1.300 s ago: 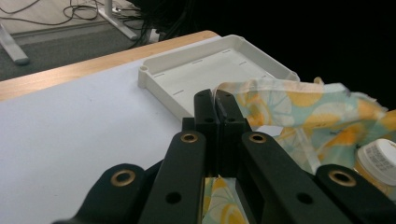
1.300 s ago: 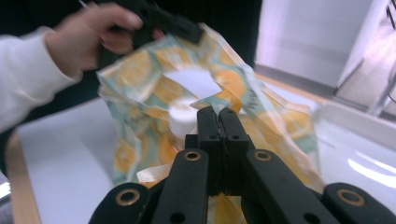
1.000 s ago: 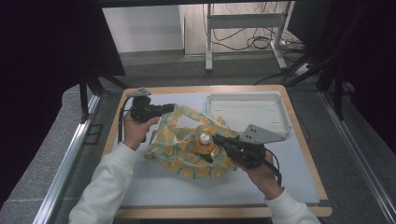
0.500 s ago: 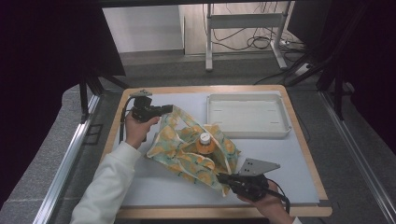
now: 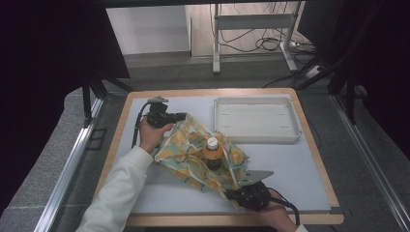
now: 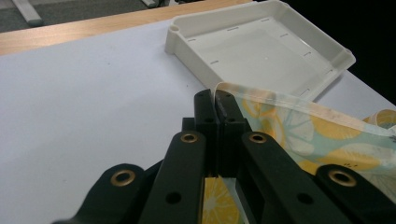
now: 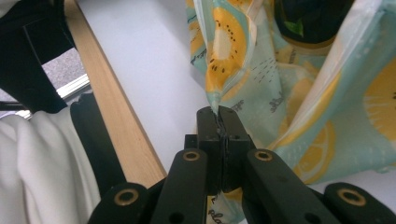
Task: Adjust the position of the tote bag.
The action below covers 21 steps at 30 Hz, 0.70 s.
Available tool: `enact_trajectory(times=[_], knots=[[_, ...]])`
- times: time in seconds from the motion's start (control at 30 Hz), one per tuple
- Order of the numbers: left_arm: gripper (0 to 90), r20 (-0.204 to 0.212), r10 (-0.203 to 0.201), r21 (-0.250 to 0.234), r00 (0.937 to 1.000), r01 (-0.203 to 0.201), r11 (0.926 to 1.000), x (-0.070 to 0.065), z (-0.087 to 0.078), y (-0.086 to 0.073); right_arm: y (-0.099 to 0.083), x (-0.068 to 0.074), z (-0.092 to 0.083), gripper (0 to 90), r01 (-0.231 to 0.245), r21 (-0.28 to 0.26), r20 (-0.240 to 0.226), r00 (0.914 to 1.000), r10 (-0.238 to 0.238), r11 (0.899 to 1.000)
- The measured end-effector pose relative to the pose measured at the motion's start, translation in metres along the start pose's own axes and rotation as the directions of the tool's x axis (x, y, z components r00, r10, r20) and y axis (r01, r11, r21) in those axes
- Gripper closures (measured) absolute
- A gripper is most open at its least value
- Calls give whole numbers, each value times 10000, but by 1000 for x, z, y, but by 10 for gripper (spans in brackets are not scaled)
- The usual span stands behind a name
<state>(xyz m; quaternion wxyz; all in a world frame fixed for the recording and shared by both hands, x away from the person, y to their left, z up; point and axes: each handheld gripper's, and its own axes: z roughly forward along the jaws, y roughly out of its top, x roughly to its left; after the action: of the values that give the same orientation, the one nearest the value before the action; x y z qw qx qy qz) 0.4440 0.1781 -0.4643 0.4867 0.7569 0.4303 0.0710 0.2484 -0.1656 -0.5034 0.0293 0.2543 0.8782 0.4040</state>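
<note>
A cloth (image 5: 193, 154) printed with orange and lemon slices on pale blue lies spread across the white mat. An orange-capped dark bottle (image 5: 212, 153) stands upright on it. My left gripper (image 5: 180, 116) is shut on the cloth's far-left corner; in the left gripper view its jaws (image 6: 215, 100) pinch the white hem of the cloth (image 6: 299, 126). My right gripper (image 5: 231, 195) is shut on the cloth's near corner by the table's front edge; in the right gripper view the cloth (image 7: 261, 79) rises out of the closed jaws (image 7: 217, 112).
An empty white tray (image 5: 256, 119) sits at the back right of the mat; it lies just beyond the left gripper's jaws as the white tray (image 6: 261, 51). The wooden table edge (image 7: 121, 135) runs close beside the right gripper, with a white sleeve (image 7: 32, 172) behind it.
The right gripper has pulled its corner of the cloth toward the front edge and down, stretching the cloth flatter. The left gripper has sunk a little with its corner. The bottle now stands uncovered.
</note>
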Motion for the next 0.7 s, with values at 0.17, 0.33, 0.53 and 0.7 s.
enact_trajectory(times=[0.17,0.33,0.53,0.7], knots=[[900,-131,255,821,9996,-244,9963,-2,18,-7,-3,1,6,878,-55,438,-113,9999,60,9990],[897,1,159,1072,9999,-158,9941,1,24,-13,-6,4,10,823,53,735,-136,9999,-43,9973],[572,206,208,185,9996,-212,9996,-2,4,-7,4,5,-3,661,337,-90,-126,9993,-338,9994],[402,220,562,-915,9982,-540,9943,-11,-36,7,14,3,-20,615,284,-987,153,9995,-270,9947]])
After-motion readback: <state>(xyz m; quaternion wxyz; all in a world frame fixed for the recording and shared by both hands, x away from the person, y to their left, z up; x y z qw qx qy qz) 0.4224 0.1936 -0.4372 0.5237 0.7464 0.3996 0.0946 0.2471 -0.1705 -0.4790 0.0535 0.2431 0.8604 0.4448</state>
